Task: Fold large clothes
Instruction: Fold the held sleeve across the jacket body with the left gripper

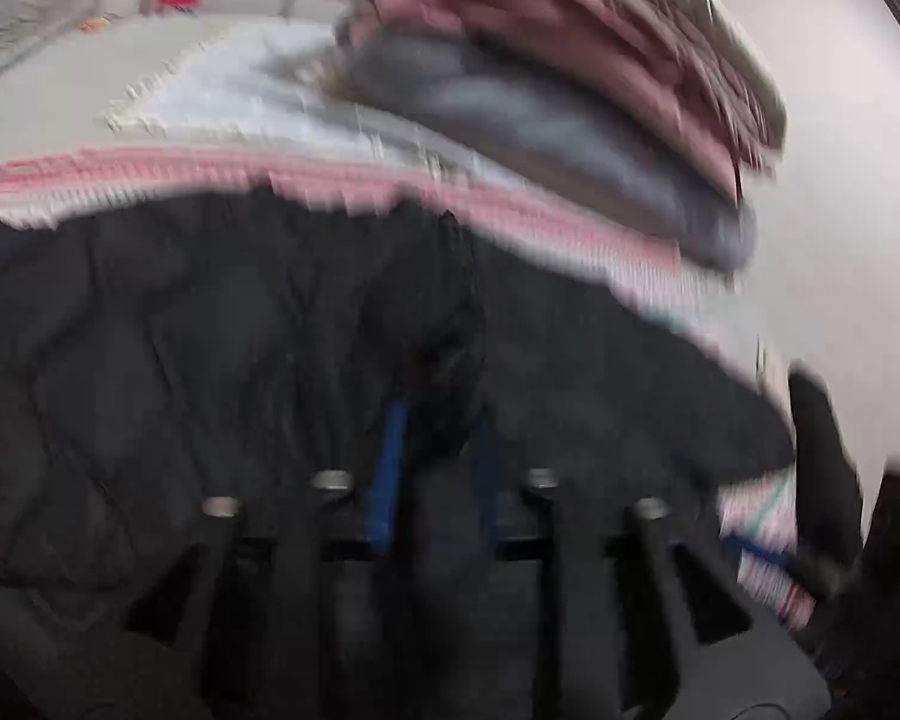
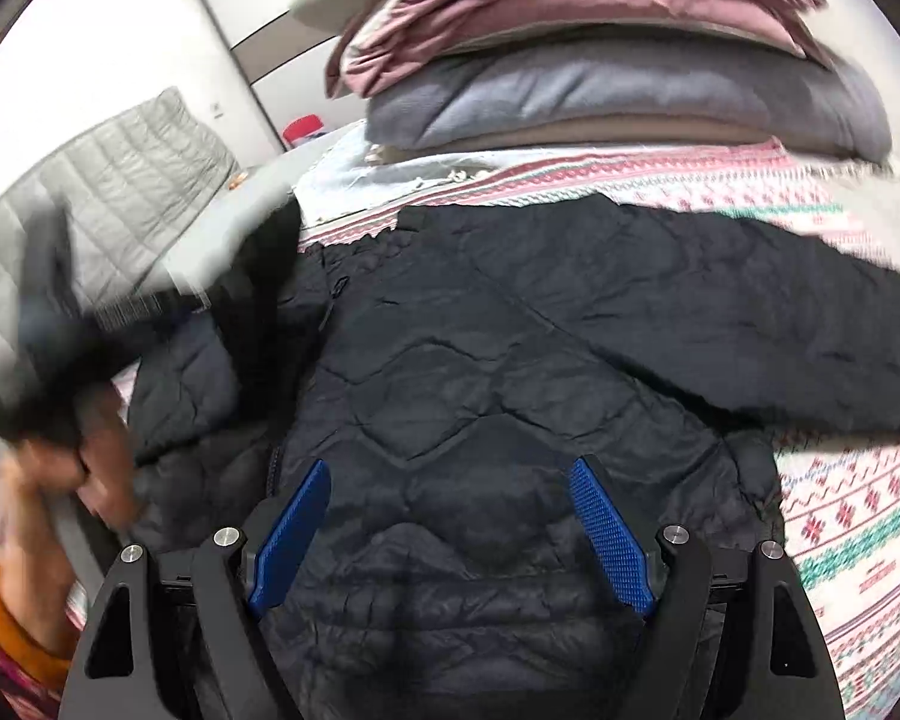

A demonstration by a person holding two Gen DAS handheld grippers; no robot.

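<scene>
A black quilted jacket (image 2: 510,360) lies spread on a patterned pink and white blanket (image 2: 840,528). My right gripper (image 2: 450,480) is open just above the jacket's middle, its blue pads (image 2: 612,534) wide apart and empty. In the blurred left wrist view, my left gripper (image 1: 438,414) is shut on a fold of the jacket (image 1: 210,330), the blue pads (image 1: 390,468) close together around dark cloth. In the right wrist view the left gripper (image 2: 48,312) appears at the left, blurred, with a hand (image 2: 96,462) and lifted black cloth.
A stack of folded pink, grey and beige clothes (image 2: 600,60) sits at the far edge of the blanket. A grey quilted mattress (image 2: 120,180) leans against the wall on the left. A red object (image 2: 300,129) is far behind.
</scene>
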